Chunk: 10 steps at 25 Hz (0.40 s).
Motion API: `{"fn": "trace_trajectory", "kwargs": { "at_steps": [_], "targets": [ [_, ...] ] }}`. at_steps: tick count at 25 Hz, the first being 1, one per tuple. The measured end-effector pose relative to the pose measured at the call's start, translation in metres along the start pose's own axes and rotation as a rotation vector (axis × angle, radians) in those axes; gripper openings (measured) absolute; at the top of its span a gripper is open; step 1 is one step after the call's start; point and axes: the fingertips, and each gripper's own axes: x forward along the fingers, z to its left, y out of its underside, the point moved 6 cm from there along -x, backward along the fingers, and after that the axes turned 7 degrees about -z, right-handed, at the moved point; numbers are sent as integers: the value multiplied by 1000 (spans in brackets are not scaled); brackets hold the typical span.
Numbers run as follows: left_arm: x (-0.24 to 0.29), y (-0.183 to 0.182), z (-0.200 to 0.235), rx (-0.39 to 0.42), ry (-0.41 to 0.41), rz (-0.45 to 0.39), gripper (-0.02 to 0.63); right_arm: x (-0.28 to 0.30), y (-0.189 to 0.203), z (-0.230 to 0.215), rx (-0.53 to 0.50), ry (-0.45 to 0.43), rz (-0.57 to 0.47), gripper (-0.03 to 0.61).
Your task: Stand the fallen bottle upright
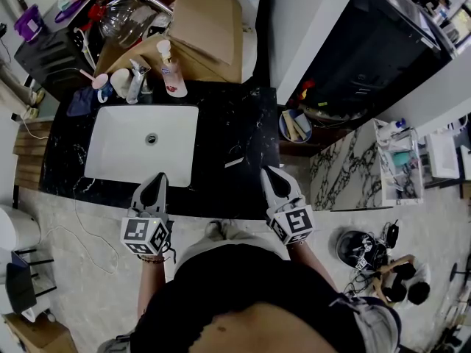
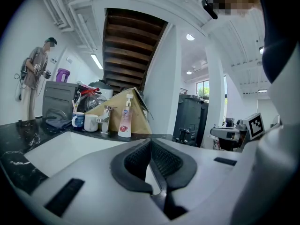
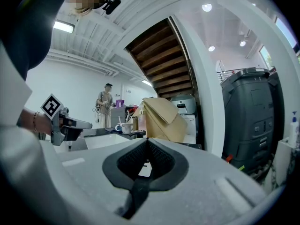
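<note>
A clear pump bottle (image 1: 171, 70) with a pink label stands upright on the black marble counter (image 1: 228, 123), behind the white sink (image 1: 118, 142) and beside the faucet (image 1: 137, 79). In the left gripper view the bottle (image 2: 124, 122) shows far ahead, upright. My left gripper (image 1: 160, 176) hovers over the sink's front rim, shut with nothing between its pads (image 2: 151, 142). My right gripper (image 1: 266, 171) is near the counter's front edge to the right, also shut and empty (image 3: 147, 142). Both are far from the bottle.
Two cups (image 1: 110, 84) stand left of the faucet. A folded cardboard box (image 1: 199, 20) leans behind the bottle, with a dish rack (image 1: 118, 13) at the back left. A white scrap (image 1: 234, 162) lies on the counter. A person (image 2: 37, 74) stands far off.
</note>
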Motion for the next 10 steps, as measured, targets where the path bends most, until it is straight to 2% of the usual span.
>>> {"fn": "trace_trajectory", "kwargs": {
  "at_steps": [10],
  "targets": [
    [2, 1, 1, -6, -2, 5, 5, 0, 2, -3, 11, 6, 16, 5]
  ]
}}
